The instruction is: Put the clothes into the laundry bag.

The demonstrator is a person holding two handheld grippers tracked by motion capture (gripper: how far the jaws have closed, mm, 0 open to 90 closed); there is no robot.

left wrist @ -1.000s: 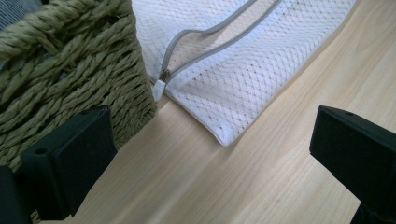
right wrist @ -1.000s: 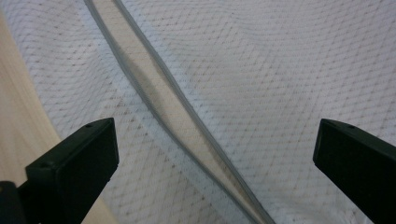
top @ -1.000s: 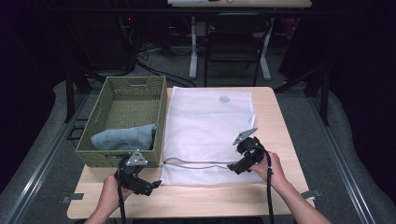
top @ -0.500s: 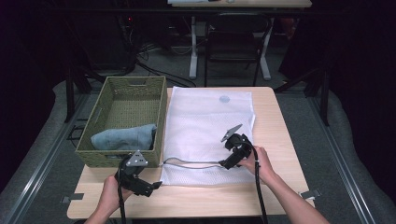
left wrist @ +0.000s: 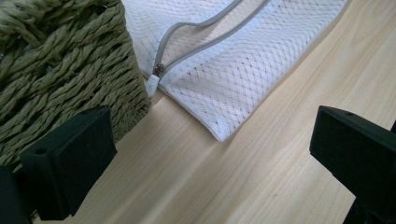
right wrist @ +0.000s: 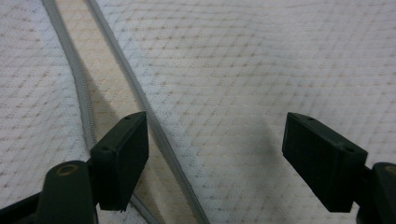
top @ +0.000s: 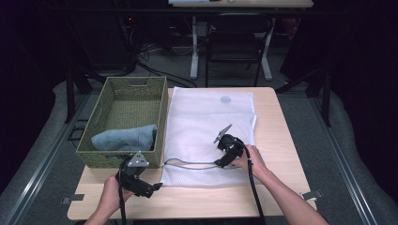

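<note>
A person works at a light wood table (top: 277, 126) w/ a gripper in each hand. On the table lies a white mesh laundry bag (top: 209, 126), flat, w/ a grey zipper (top: 190, 163) running along its near part; the zipper is partly open, its two sides apart. In the left gripper view the zipper pull (left wrist: 158, 71) sits at the bag's corner, just beside the basket wall.

Left of the bag, touching or almost touching its edge, stands a woven green basket (top: 123, 93). Inside it, at the near end, lies a grey-blue folded cloth (top: 124, 137).

The left gripper (top: 152, 187) is low at the table's near-left part, in front of the basket's near corner, pointing toward the bag's near-left corner. Its jaws are wide apart w/ nothing between them, only bare wood and the bag's corner ahead.

The right gripper (top: 218, 163) is over the bag, near the right end of the open zipper, w/ the right hand (top: 251, 159) behind it on the mesh. Its jaws are also spread wide and hold nothing; one jaw is right at the zipper's grey edge, the other above plain mesh. Whether the jaw tips touch the fabric is not clear.
</note>
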